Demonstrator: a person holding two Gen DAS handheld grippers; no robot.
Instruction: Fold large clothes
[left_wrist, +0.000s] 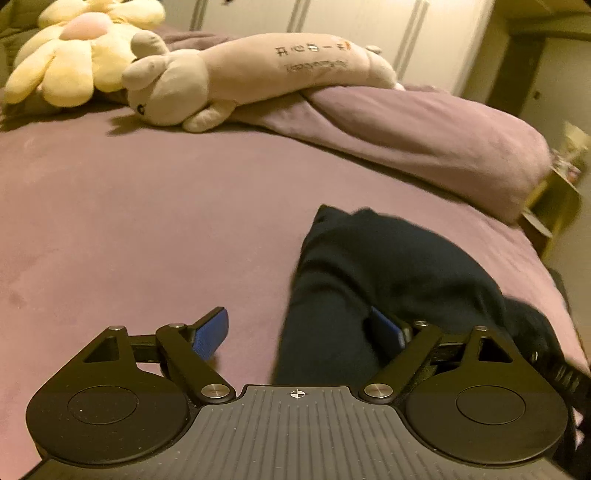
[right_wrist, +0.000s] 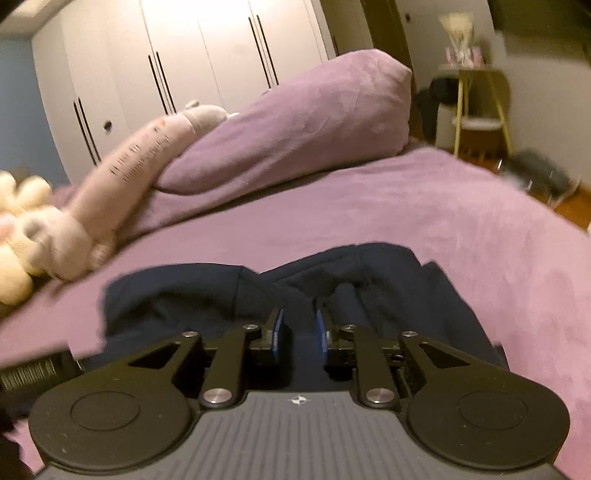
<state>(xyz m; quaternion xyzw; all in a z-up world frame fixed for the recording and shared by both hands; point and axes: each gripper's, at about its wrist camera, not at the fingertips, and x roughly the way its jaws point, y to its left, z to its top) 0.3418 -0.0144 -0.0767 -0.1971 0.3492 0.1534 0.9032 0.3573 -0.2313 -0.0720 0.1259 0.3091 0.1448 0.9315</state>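
Note:
A dark navy garment (left_wrist: 388, 269) lies bunched on the purple bed sheet (left_wrist: 147, 221). My left gripper (left_wrist: 299, 332) is open wide, low over the bed; its left blue pad (left_wrist: 210, 334) is over bare sheet and its right pad sits against the garment's folds. In the right wrist view the same garment (right_wrist: 221, 291) lies crumpled under my right gripper (right_wrist: 298, 328). The jaws stand close together with a fold of navy cloth between the blue pads (right_wrist: 277, 328).
A long beige plush toy (left_wrist: 258, 74) and a yellow flower cushion (left_wrist: 74, 55) lie at the bed's far side by a rolled purple duvet (left_wrist: 424, 129). White wardrobes (right_wrist: 184, 55) stand behind. A yellow-legged side table (right_wrist: 476, 107) stands off the bed's right edge.

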